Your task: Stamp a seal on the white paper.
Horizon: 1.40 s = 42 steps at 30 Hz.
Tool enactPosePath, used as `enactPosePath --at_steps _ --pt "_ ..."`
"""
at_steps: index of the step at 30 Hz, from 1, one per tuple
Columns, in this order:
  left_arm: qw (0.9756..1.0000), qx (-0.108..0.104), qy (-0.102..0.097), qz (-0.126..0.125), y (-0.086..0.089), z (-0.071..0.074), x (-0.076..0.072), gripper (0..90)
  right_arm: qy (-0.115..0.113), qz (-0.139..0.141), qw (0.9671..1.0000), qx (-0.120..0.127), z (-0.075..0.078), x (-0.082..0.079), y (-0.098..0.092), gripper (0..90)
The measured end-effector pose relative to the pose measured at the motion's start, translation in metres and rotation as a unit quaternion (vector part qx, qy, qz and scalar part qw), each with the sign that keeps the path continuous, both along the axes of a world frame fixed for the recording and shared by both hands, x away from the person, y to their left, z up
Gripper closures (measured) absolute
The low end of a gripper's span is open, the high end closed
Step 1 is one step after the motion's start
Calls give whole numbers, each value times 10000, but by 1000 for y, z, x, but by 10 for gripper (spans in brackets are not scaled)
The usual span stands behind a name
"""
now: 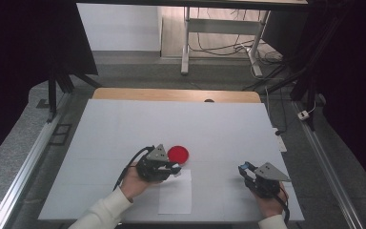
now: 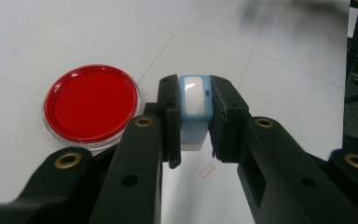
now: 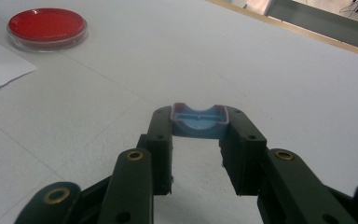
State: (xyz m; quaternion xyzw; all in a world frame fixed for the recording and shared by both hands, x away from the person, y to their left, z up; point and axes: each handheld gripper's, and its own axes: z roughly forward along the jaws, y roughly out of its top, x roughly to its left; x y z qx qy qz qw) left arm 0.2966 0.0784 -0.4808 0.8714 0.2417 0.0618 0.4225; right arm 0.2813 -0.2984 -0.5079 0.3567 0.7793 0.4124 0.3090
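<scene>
Beside the red dish, the left gripper is clamping a blue-and-white piece; the right gripper, well apart from the dish, is pinching a blue cap.

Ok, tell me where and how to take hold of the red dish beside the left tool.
Grip the red dish by its clear rim, from straight above, one jaw on each side across its width. It is round, shallow and lies flat on the white table, so a level approach finds little wall to bite. Both tools are shut on small blue pieces, so one would probably have to set its piece down first.
</scene>
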Motion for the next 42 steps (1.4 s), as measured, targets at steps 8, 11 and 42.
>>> enactPosePath --at_steps 8,11,42 --pt "10000 18 41 -25 1 -3 -4 752 -3 7 10000 23 0 0 0 648" --pt "10000 54 48 -44 1 -5 -6 752 -2 5 10000 21 0 0 0 648" --pt "9994 258 119 -174 -3 -19 -11 752 18 -4 10000 -4 -1 0 0 648"
